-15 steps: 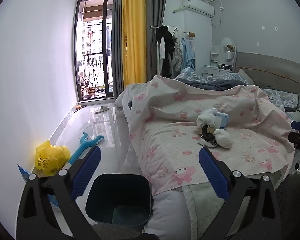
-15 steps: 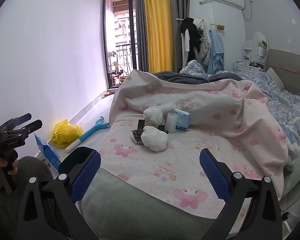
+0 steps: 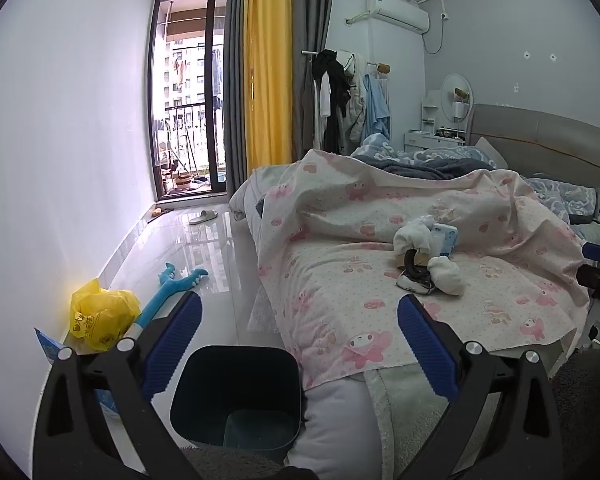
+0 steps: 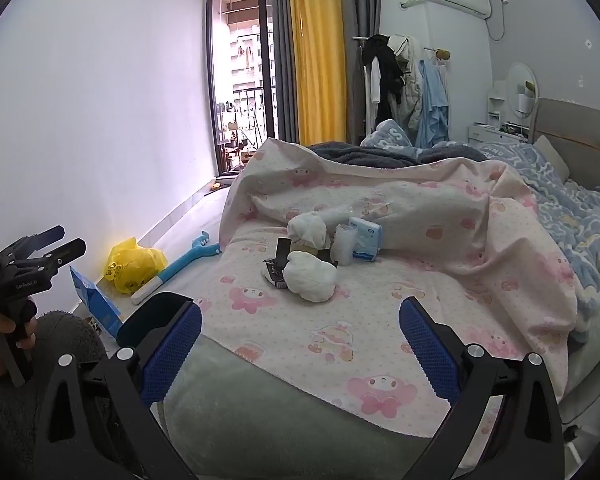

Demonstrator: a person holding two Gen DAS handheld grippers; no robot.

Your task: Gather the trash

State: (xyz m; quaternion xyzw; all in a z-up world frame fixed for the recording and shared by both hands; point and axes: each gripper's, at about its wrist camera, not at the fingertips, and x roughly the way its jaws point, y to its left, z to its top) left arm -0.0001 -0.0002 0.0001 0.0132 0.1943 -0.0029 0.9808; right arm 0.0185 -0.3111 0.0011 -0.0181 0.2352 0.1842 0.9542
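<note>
Well apart, both grippers' jaws wide: left gripper (image 3: 299,344) above bin (image 3: 236,396), right gripper (image 4: 300,346) facing trash (image 4: 312,276).

Crumpled white paper wad (image 4: 311,275) on pink-print bedsheet (image 4: 340,332), boxy blue tissue pack (image 4: 365,238) behind; square dark plastic bin (image 3: 236,396) on floor left of bed

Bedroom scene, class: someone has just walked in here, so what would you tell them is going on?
A person is holding a two-finger gripper in each hand, facing a bed with a pink-patterned sheet. The left gripper and the right gripper are both open and hold nothing. A small pile of trash, crumpled white tissues and a blue tissue packet among it, lies untouched on the bed. A dark bin stands on the floor by the bed. Nothing has been picked up yet.
</note>
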